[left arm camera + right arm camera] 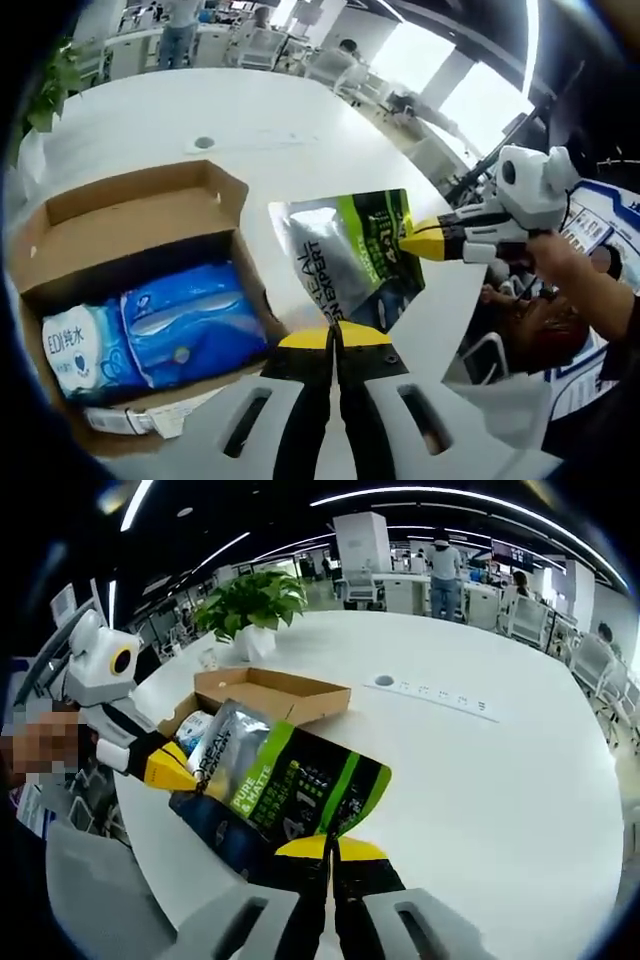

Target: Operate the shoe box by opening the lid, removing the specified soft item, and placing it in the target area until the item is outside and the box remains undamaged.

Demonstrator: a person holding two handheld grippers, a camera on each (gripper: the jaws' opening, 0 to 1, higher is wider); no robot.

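Both claws on the pouch (pixel 350 255) now, held up in the air btwn them, clear of the shoe box (pixel 140 300). Left claw (pixel 336 338) is clenched on one edge of it, yellow tips pressed together w/ the foil pinched. Right claw (pixel 412 240) comes in from the right in the left gripper view, tips clamped on the opposite edge. Right gripper view: right claw (pixel 328 850) grips the pouch (pixel 280 790) at its lower edge, left claw (pixel 165 768) bites the far side. Pouch is silver, green and dark, "PURE & MATTE" legible. Box (pixel 270 695) sits open on the white tabletop (pixel 480 780), flaps up, blue wipes packs (pixel 160 335) inside. Potted plant (pixel 250 605) stands beyond the box. People and chairs in the office bkgd.
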